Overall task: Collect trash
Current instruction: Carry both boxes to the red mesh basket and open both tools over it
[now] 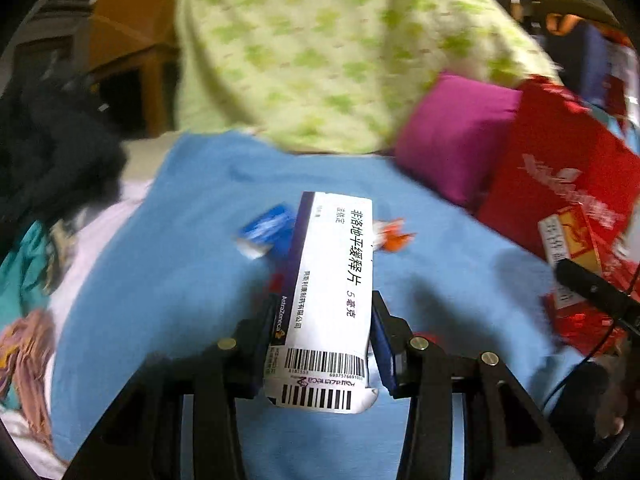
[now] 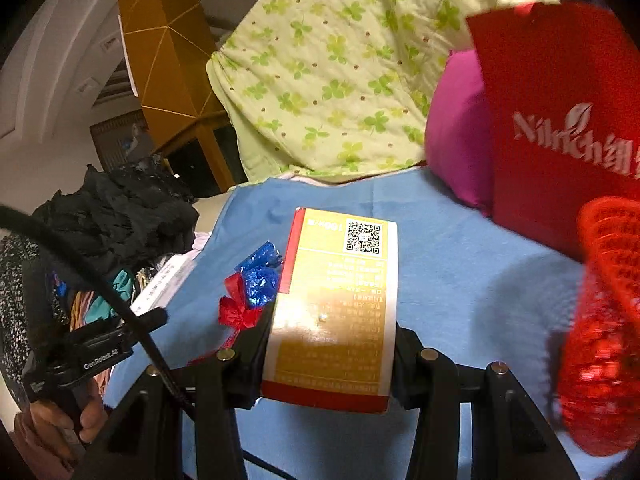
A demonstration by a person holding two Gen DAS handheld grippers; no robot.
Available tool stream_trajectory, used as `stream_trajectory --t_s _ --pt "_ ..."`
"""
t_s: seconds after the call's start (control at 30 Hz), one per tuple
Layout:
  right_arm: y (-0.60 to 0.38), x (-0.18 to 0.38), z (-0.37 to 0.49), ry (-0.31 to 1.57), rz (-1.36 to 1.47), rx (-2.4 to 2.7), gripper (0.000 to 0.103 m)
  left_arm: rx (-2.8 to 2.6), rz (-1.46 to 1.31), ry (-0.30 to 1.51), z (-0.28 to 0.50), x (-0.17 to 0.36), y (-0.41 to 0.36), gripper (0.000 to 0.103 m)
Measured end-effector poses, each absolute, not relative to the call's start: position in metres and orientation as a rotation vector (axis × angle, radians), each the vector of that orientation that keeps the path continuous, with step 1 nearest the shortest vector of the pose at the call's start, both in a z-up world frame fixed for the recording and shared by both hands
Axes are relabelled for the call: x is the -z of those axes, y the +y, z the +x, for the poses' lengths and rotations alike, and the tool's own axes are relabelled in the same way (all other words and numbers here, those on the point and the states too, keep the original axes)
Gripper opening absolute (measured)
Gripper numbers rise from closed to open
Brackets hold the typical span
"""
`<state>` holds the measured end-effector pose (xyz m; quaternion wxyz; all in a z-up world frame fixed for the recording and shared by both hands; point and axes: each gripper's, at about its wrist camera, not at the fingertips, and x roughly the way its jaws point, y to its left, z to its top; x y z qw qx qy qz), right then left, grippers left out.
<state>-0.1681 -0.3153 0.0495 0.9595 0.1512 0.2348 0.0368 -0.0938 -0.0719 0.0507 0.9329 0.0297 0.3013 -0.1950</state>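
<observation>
In the left wrist view my left gripper (image 1: 320, 322) is shut on a white and purple medicine box (image 1: 332, 280) with barcodes, lifted over the blue cloth (image 1: 160, 280). Behind it lie a blue wrapper (image 1: 266, 230) and an orange wrapper (image 1: 394, 236). In the right wrist view my right gripper (image 2: 332, 344) is shut on a yellow and red carton (image 2: 340, 300) with a QR code. Blue foil wrappers (image 2: 260, 276) and a red foil wrapper (image 2: 236, 312) lie left of it on the blue cloth (image 2: 460, 280).
A red paper bag (image 2: 560, 120) and a magenta cushion (image 2: 456, 140) stand at the right, a red mesh basket (image 2: 604, 320) nearer. A green clover quilt (image 2: 328, 72) drapes behind. Dark clothes (image 2: 120, 216) pile at the left. A hand (image 2: 48, 424) holds the other gripper.
</observation>
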Motion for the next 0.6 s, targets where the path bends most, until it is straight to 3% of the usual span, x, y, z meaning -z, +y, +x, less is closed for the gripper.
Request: stream_trajectory --t_s 0.27,0.6 --pt "-0.364 -0.105 -0.235 0.365 0.311 0.045 0.050 0.610 0.102 0.541 -0.137 -0.100 -0.149 0.046" --pt "-0.451 -0.112 -0.304 0.282 0.439 0.244 0.050 0.842 0.161 0.524 -0.175 -0.135 -0.244 0.046"
